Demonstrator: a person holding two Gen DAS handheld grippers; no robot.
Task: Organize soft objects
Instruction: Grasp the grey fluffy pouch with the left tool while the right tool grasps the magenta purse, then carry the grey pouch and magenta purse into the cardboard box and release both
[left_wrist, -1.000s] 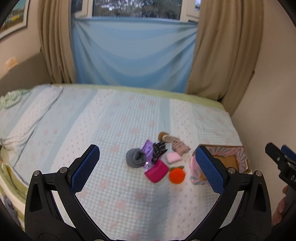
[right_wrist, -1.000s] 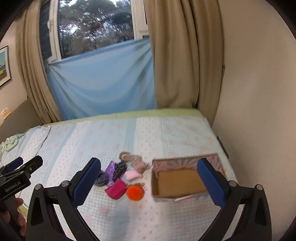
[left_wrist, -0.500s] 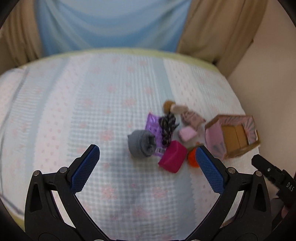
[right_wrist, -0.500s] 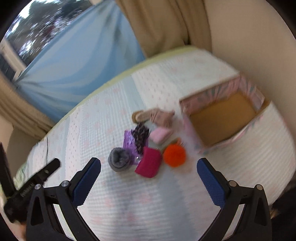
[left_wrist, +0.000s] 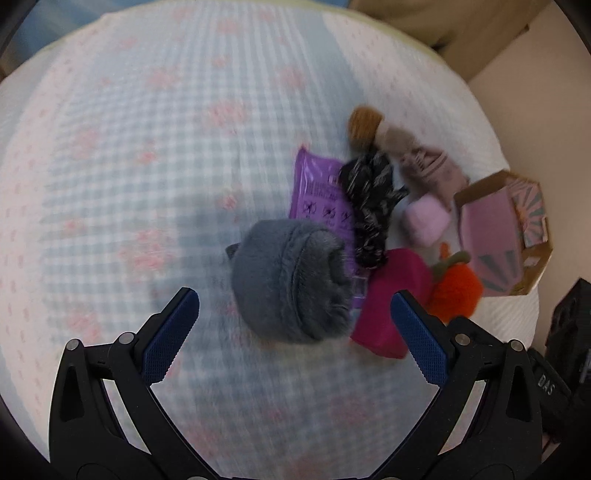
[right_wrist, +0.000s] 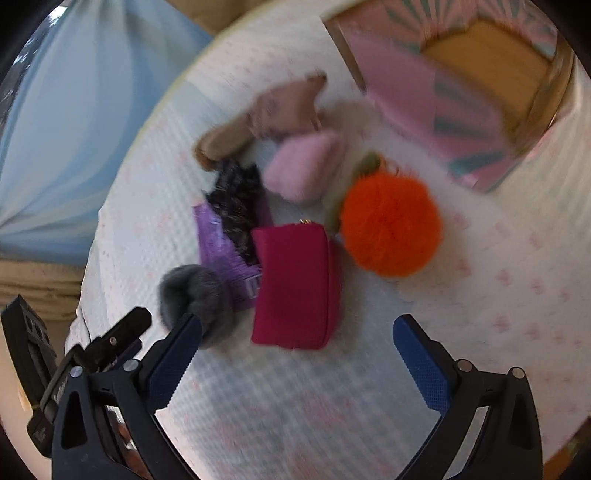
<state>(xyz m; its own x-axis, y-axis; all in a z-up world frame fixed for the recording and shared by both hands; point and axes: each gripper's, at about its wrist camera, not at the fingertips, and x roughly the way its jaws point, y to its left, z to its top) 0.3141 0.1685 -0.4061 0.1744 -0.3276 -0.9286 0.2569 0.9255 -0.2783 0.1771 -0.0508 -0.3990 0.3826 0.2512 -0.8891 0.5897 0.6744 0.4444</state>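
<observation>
A pile of soft things lies on the bed. A grey furry roll (left_wrist: 291, 280) sits just ahead of my open, empty left gripper (left_wrist: 295, 332); it also shows in the right wrist view (right_wrist: 192, 295). A magenta pouch (right_wrist: 295, 288) lies just ahead of my open, empty right gripper (right_wrist: 295, 354). An orange pompom (right_wrist: 391, 225), a pink fluffy pad (right_wrist: 303, 166), a black scrunchie (right_wrist: 236, 199), a purple packet (right_wrist: 221, 254) and a beige doll (right_wrist: 273, 110) lie beyond. An open pink cardboard box (right_wrist: 424, 99) stands at the upper right.
The bed cover (left_wrist: 129, 166) is pale blue and white with pink dots. A blue cloth (right_wrist: 66, 129) hangs behind the bed. A beige wall (left_wrist: 535, 110) runs close along the bed's right side. The box (left_wrist: 498, 236) stands near that edge.
Both grippers have moved down and closer to the pile. The objects now fill the views. Both stay open and nothing has been picked up.
</observation>
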